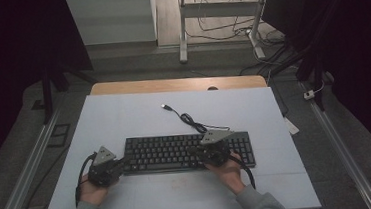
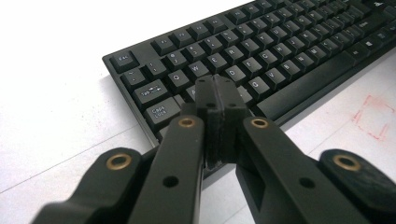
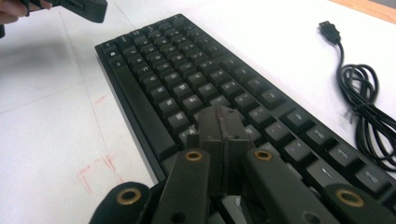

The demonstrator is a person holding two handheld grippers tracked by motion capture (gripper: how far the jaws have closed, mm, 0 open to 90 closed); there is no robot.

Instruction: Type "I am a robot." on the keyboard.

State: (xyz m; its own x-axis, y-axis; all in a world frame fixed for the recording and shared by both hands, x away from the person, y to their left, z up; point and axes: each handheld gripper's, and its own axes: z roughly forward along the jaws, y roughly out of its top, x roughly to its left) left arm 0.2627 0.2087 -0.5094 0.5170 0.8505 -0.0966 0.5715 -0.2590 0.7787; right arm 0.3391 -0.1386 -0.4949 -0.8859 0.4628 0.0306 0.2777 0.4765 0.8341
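On the white mat (image 1: 139, 118): keyboard (image 1: 177, 150) lay lengthwise across your near half, keys up, black.
Keyboard cable: its cord (image 1: 193, 122) ran from the back edge in a loose coil toward the far side; USB plug (image 1: 165, 106) lay free on the mat, well apart from the keys.
Left gripper (image 2: 218, 95): you held it at the keyboard's left end, jaws pressed flat together with nothing between them. In the left gripper view the tips sat over the keys just right of Caps Lock (image 2: 160, 112); contact with a key could not be told.
Right gripper (image 3: 221, 122): you held it over the right half of the keyboard, jaws likewise clenched on nothing. Tips sat low over the middle key rows; touching or hovering could not be told.
Hands: your left hand (image 1: 92, 192) and right hand (image 1: 227, 171) gripped the tools from the near edge, grey sleeves showing.
Mat marks: a faint red square outline (image 3: 95, 170) lay on the mat just in front of the keyboard's near edge.
Table: wooden edge (image 1: 172, 84) showed beyond the mat.
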